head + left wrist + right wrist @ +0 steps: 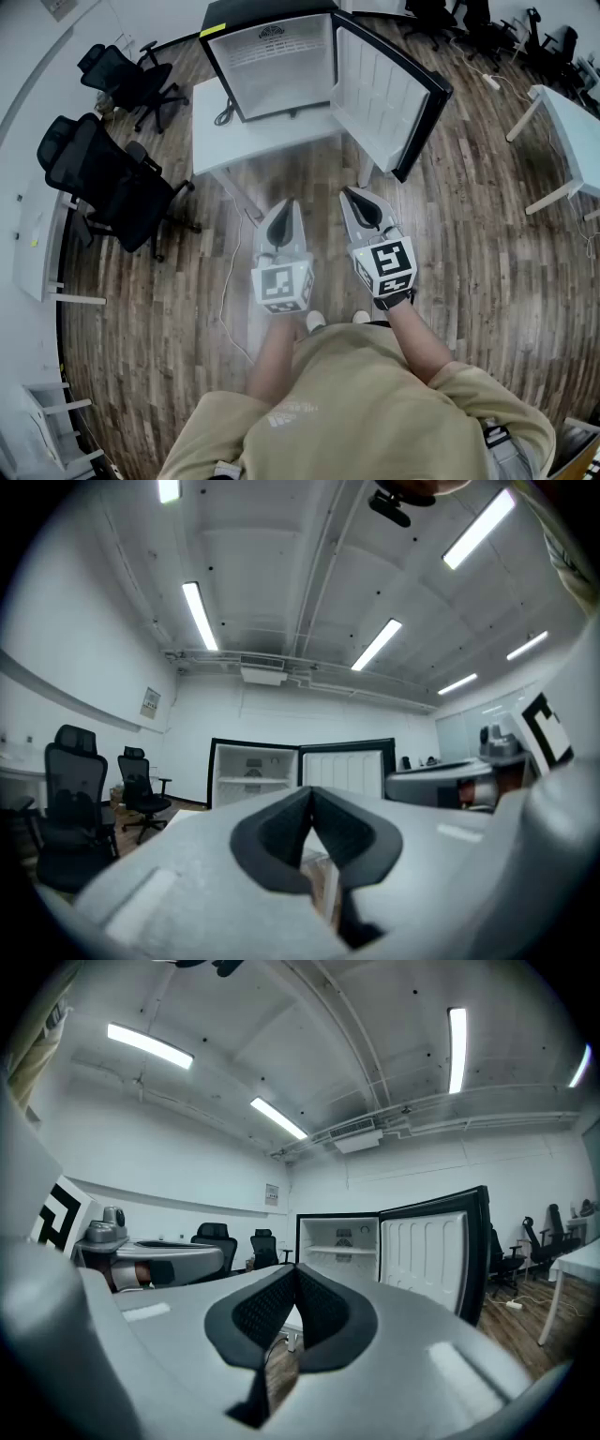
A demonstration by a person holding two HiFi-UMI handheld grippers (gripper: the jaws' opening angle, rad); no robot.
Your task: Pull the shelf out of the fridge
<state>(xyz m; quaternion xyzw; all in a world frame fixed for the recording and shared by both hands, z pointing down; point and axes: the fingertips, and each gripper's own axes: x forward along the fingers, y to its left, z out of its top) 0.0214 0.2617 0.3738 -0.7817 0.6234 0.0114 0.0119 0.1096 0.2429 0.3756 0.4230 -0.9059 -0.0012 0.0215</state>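
Observation:
A small black fridge [279, 67] stands on a low white table [214, 131] ahead of me, its door [389, 89] swung open to the right. In both gripper views a white shelf [251, 781] [339, 1250] lies across the upper part of its white interior. My left gripper [284, 208] [312, 794] and right gripper [352, 195] [294, 1272] are side by side at waist height, well short of the fridge. Both point toward it, jaws shut with nothing between them.
Black office chairs [112, 178] [127, 80] stand on the wooden floor to the left. A white desk [572, 122] is at the right, with more chairs [553, 42] behind it. A cable [230, 281] trails over the floor from the table.

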